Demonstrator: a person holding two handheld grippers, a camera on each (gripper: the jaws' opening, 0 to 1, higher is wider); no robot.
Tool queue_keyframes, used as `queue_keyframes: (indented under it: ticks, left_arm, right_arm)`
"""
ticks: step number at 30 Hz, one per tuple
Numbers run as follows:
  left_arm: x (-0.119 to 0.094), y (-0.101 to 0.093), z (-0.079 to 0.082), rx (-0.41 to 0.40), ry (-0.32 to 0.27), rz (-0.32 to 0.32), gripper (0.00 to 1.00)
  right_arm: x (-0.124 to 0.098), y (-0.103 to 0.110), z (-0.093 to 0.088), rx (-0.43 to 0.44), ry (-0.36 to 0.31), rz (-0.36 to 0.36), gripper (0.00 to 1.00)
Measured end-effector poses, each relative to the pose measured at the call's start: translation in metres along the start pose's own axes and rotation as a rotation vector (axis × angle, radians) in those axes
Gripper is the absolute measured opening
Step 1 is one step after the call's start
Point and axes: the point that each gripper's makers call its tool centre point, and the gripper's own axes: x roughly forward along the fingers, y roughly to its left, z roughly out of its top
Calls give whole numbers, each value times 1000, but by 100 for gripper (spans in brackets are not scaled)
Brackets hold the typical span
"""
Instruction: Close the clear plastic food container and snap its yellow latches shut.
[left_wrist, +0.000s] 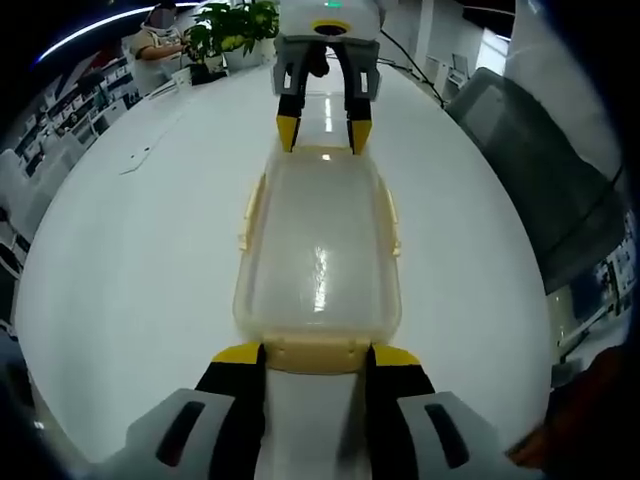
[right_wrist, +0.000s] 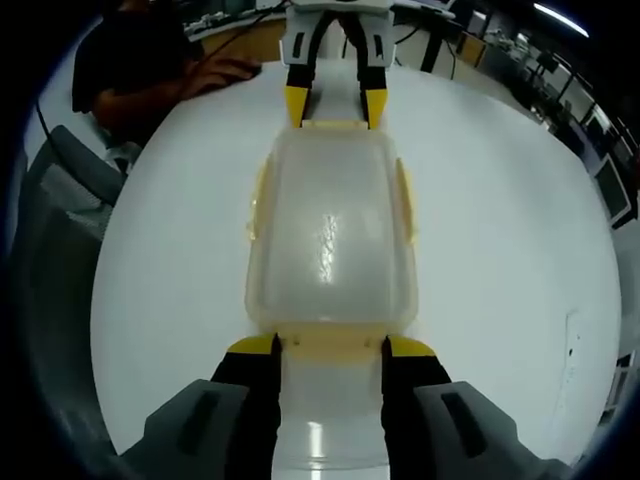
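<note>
container (left_wrist: 318, 255) on white table (left_wrist: 130, 270) | left gripper (left_wrist: 315, 352) and right gripper (right_wrist: 330, 345) at opposite end latches | jaws spread

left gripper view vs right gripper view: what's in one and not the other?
Left gripper view: potted plant beyond the table's far edge, grey chair back on the right.
Right gripper view: dark-sleeved arm resting on the table, with a cable beside it.
Both: clear container with lid on, white table, left gripper and right gripper open at opposite end latches.
</note>
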Motion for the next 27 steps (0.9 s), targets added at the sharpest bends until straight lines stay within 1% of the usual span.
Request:
queue_keyframes:
  ticks: [3,7,13,17,21,22,27]
  left_arm:
    - [-3,-1,2,8,15,2,33]
    - [-12,-3,6,8,17,6,33]
    - [-36,-8,13,7,31,24,33]
    - [-50,-11,19,10,42,30,32]
    - [-61,-16,26,7,53,37,32]
    - [-64,-18,30,7,53,38,32]
    - [-77,-22,45,-1,55,46,32]
  right_arm:
    - [-4,1,1,-13,6,-8,35]
    - [-11,2,3,-13,1,-11,35]
    - [-26,2,15,-24,-33,-20,35]
    - [-38,7,23,-33,-52,-18,35]
    - [-52,10,26,-48,-64,-14,35]
    - [-53,11,26,-49,-64,-13,35]
    - [-74,14,27,-61,-74,-8,35]
